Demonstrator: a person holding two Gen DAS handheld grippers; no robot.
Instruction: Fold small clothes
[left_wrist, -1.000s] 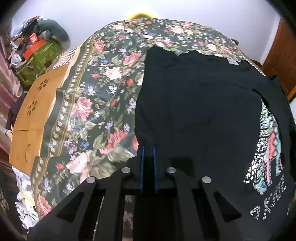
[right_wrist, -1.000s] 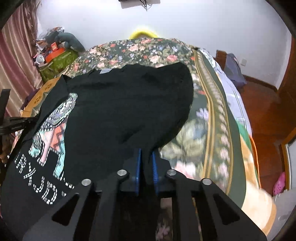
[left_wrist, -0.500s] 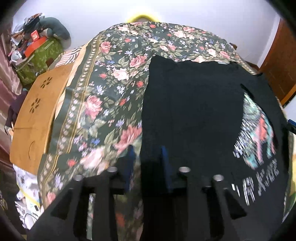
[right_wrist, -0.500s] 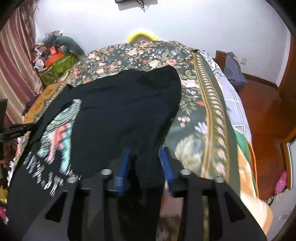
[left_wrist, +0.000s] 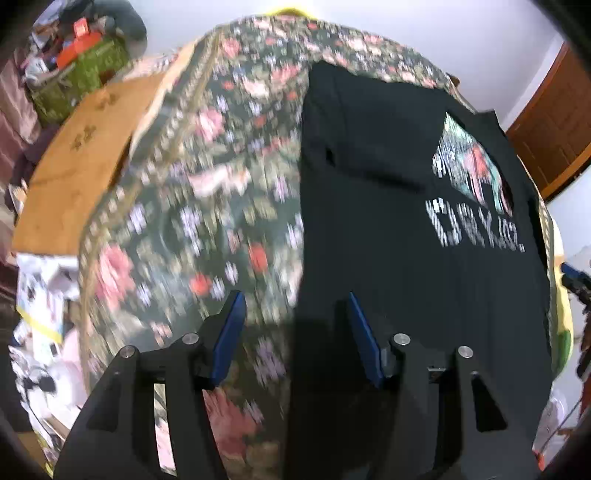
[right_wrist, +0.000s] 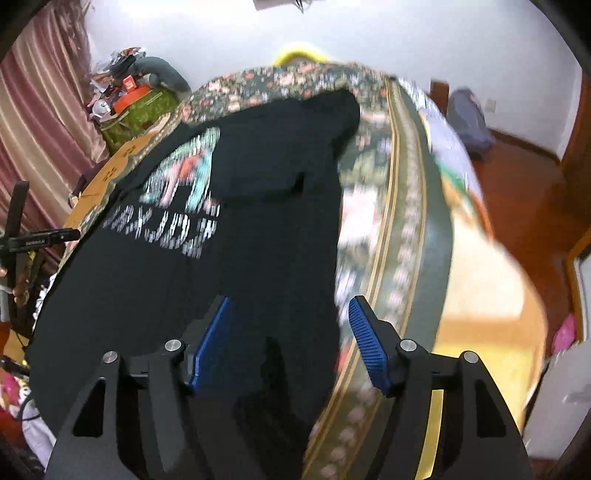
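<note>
floral bedspread (left_wrist: 207, 206) covers the bed that fills both wrist views, with white wall behind and clutter at the far left; on it lies the black t-shirt (left_wrist: 388, 229), spread mostly flat, its pale lettering and coloured print face up and a fold of dark cloth lying across the upper part of the print (right_wrist: 184, 177); both views are smeared by motion, so fine creases cannot be read.

left gripper (left_wrist: 295, 321) has its jaws opening, blue pads well apart; the shirt's near left edge runs between them, but neither pad presses on it, so it holds nothing; right gripper (right_wrist: 288, 325) is likewise opening, with the shirt's right edge passing between its fingers and no cloth pinched.

risks, as i judge them: hem cloth could catch on a ribbed pad as the jaws part and be dragged out of line, spoiling the straight side edges; the folded-over piece near the top looks loosely laid and could slide or bunch if the shirt is tugged; a later pinch could take bedspread along with the shirt, since the two lie in contact; one side gripped further in than the other would leave a skewed fold.
</note>
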